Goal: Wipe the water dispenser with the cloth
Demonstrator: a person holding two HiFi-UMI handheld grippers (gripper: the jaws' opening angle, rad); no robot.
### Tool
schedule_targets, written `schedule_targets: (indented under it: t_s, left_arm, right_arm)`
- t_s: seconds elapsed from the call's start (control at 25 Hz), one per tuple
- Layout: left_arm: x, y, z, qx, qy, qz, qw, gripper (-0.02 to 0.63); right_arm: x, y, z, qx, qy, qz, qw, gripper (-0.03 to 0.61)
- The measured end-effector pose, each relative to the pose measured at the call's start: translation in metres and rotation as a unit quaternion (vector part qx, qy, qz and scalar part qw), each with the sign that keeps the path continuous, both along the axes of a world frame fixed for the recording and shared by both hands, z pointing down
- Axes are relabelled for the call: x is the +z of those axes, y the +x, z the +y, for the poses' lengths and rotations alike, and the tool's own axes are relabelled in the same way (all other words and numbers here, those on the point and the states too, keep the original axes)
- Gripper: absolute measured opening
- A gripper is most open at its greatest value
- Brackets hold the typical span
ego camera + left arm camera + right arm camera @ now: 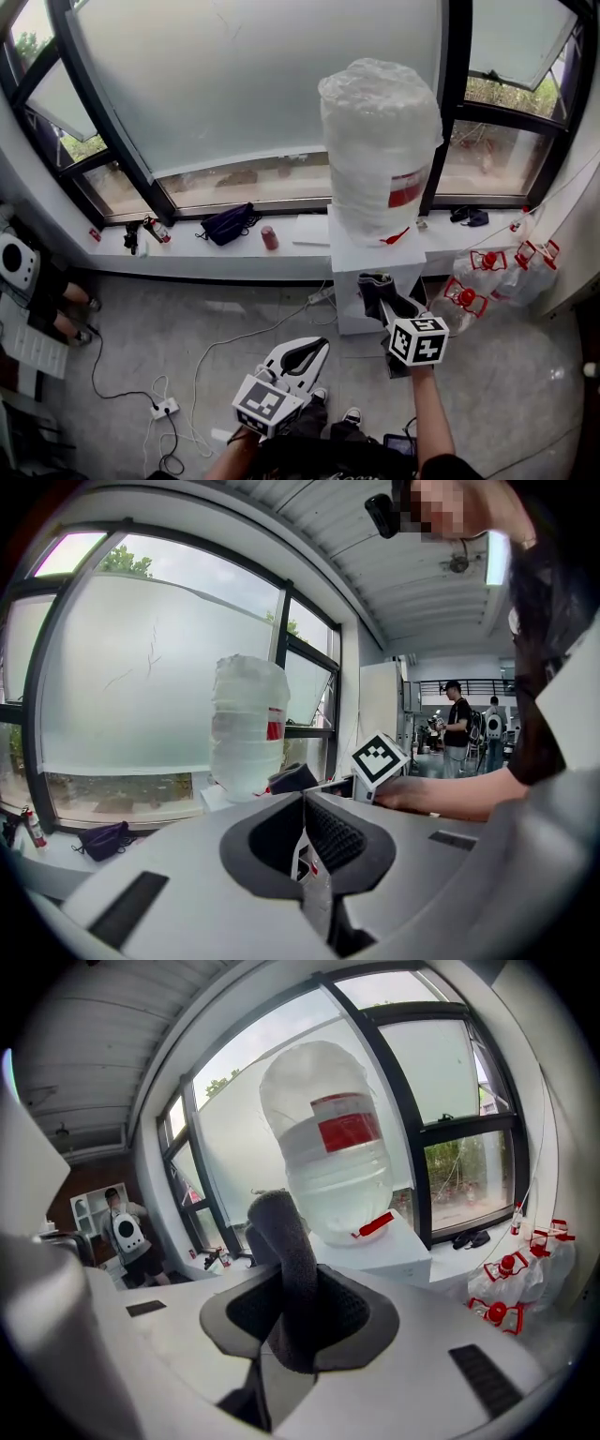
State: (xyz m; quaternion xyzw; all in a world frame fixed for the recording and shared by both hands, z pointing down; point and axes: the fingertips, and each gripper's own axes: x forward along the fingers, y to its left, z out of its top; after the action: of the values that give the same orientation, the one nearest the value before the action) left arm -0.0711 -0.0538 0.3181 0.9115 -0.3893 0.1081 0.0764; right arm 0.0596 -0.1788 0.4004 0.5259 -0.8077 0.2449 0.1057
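On the window sill (187,255) a dark bag (228,223) lies just left of a red can (269,237), with a white sheet (311,230) near the can's right. Farther right on the sill sits a small dark bundle (469,216). Clear bottles (506,279) with red caps crowd the floor (234,328) at the right; a white power strip (165,408) with cables lies at the left.
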Motion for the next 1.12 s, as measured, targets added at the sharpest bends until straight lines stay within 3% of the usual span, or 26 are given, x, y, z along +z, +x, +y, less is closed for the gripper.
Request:
schedule_targets:
  t_s: [0.2,0.56,0.84,1.12]
  left_arm:
    - [-0.003,-0.007,-0.026,0.022,0.007,-0.008,0.9997,0.02]
    - [0.005,-0.032,-0.07,0.046,0.004,-0.02,0.9987,0.02]
    - [0.017,-0.052,-0.09,0.047,-0.009,-0.027,0.9985,0.018]
    - [0.02,-0.054,-0.1,0.057,-0.01,-0.025,0.998,0.02]
  right_arm:
    - [0.015,-0.02,-0.049,-0.001,-0.018,0.01,1.0,0.107]
    - [0.076,-0.063,-0.109,-0.009,-0.103,0.024,0.994,0.107]
    - [0.113,-0.055,-0.141,0.055,-0.163,-0.025,0.985,0.107]
    - [0.119,-0.003,-0.144,0.132,-0.177,-0.124,0.967,0.11]
